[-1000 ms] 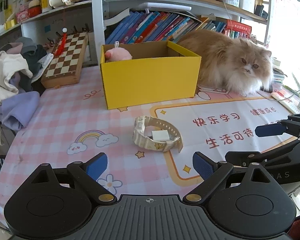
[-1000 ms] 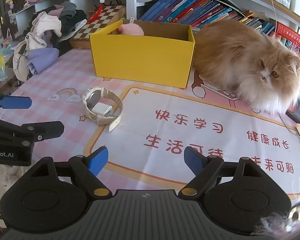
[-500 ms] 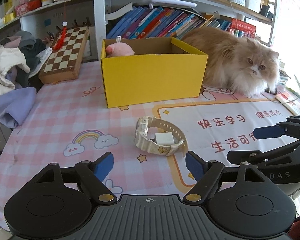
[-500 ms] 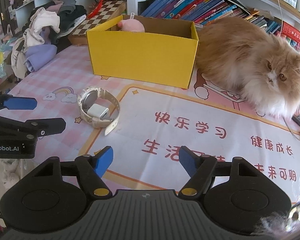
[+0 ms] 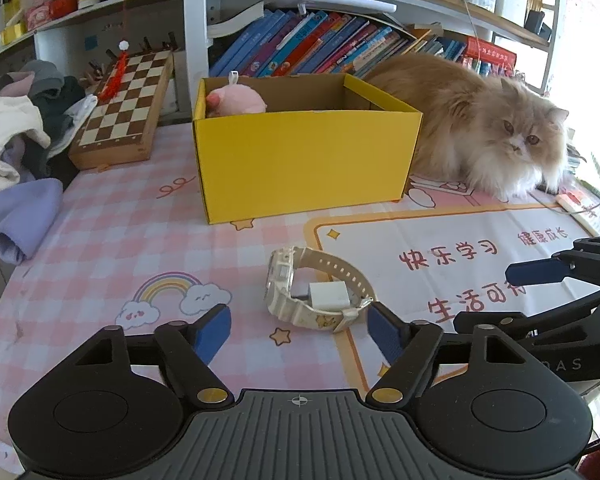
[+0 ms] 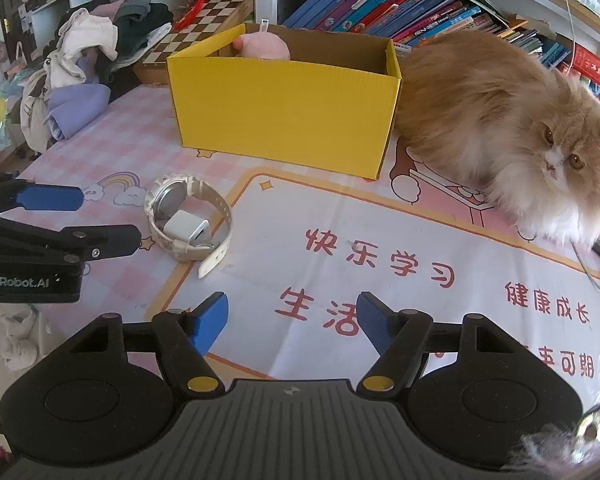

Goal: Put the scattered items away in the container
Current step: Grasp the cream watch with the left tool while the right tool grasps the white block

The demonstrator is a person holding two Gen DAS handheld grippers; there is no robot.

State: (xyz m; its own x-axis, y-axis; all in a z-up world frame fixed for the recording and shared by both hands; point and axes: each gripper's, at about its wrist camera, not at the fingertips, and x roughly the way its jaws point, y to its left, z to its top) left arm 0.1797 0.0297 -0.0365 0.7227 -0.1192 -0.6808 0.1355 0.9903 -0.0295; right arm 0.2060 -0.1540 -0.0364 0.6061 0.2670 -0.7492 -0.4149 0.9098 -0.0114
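Note:
A cream wristwatch (image 5: 296, 292) lies on the pink checked tablecloth with a small white charger block (image 5: 329, 295) inside its strap loop. It also shows in the right wrist view as the watch (image 6: 180, 204) and the block (image 6: 186, 227). My left gripper (image 5: 299, 334) is open, and the watch lies just ahead of its blue fingertips. My right gripper (image 6: 292, 322) is open over the printed mat, to the right of the watch. Behind stands the yellow cardboard box (image 5: 304, 164), also seen as the box (image 6: 284, 108), with a pink plush toy (image 5: 238, 100) in its left end.
A fluffy orange cat (image 5: 480, 124) sits against the box's right side. A chessboard (image 5: 124, 108) and a pile of clothes (image 5: 16, 148) lie at the left. Books (image 5: 320, 44) line the shelf behind. A power strip (image 5: 584, 206) and cable lie at the far right.
My left gripper has moved forward and a little right, so the watch now lies closer to its fingertips. My right gripper has shifted slightly forward. The cat's head has turned a bit.

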